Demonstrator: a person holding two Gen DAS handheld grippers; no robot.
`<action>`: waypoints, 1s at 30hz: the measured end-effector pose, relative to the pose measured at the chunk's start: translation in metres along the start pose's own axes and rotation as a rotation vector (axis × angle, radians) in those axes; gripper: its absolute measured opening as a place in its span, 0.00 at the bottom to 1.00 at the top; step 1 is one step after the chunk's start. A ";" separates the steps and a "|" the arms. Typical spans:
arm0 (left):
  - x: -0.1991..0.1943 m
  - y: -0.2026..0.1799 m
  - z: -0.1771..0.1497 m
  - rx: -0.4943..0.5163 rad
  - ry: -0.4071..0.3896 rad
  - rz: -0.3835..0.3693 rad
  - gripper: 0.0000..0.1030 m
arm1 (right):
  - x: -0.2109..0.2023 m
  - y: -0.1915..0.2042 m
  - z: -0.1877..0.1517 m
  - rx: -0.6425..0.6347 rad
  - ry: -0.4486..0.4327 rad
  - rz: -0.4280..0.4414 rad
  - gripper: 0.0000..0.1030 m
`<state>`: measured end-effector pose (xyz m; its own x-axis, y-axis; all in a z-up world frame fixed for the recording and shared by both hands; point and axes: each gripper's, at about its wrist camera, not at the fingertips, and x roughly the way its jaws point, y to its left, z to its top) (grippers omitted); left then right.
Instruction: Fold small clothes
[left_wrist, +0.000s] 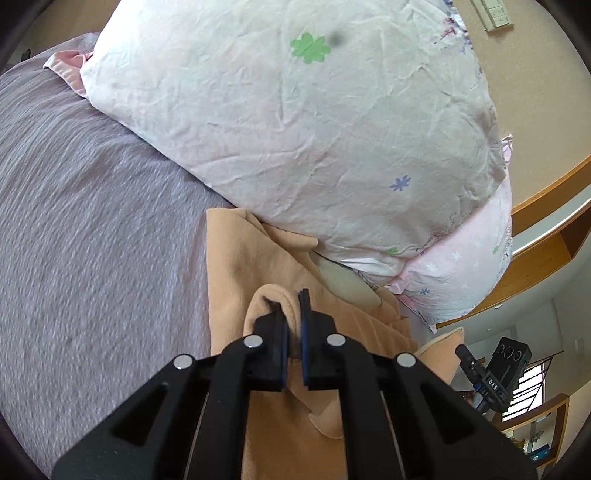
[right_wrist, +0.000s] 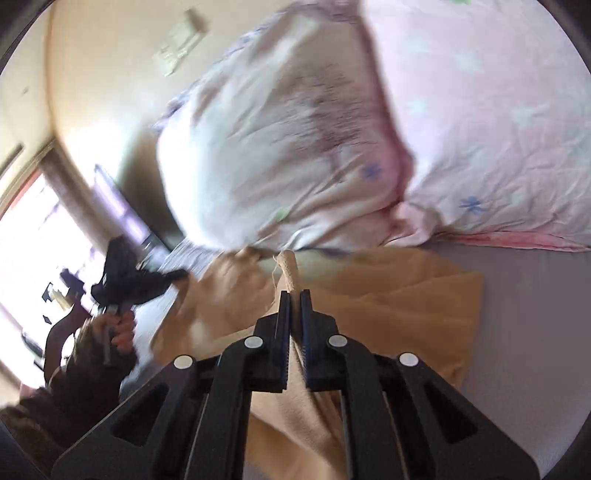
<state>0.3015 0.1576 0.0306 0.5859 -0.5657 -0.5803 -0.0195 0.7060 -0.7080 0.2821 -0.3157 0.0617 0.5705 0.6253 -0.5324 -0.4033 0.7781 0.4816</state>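
Note:
A tan garment (left_wrist: 243, 266) lies on the grey-purple bed sheet (left_wrist: 92, 221), its far edge tucked against a pillow. My left gripper (left_wrist: 293, 314) is shut on a bunched fold of this garment and holds it just above the rest of the cloth. In the right wrist view the same tan garment (right_wrist: 399, 295) spreads over the sheet (right_wrist: 535, 332). My right gripper (right_wrist: 294, 306) is shut on another raised edge of it. The left gripper (right_wrist: 136, 284) and the hand holding it show blurred at the left of that view. The right gripper shows at the right edge of the left wrist view (left_wrist: 495, 373).
A large white flowered pillow (left_wrist: 295, 122) and a pink one (left_wrist: 461, 269) lie right behind the garment. A wooden headboard shelf (left_wrist: 546, 236) runs beyond them. A bright window (right_wrist: 33, 240) is at the left of the right wrist view.

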 end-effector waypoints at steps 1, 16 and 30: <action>0.006 0.001 0.004 -0.008 0.000 0.011 0.05 | 0.003 -0.013 0.007 0.030 -0.038 -0.052 0.05; -0.018 -0.001 0.009 0.046 -0.043 0.109 0.70 | 0.005 -0.055 -0.011 0.161 -0.061 -0.244 0.46; 0.014 0.013 -0.066 -0.079 0.165 0.091 0.17 | -0.020 -0.067 -0.058 0.344 -0.163 -0.123 0.71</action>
<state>0.2560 0.1308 -0.0127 0.4384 -0.5680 -0.6965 -0.1333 0.7253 -0.6754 0.2562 -0.3763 -0.0006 0.7169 0.4893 -0.4966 -0.0775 0.7639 0.6407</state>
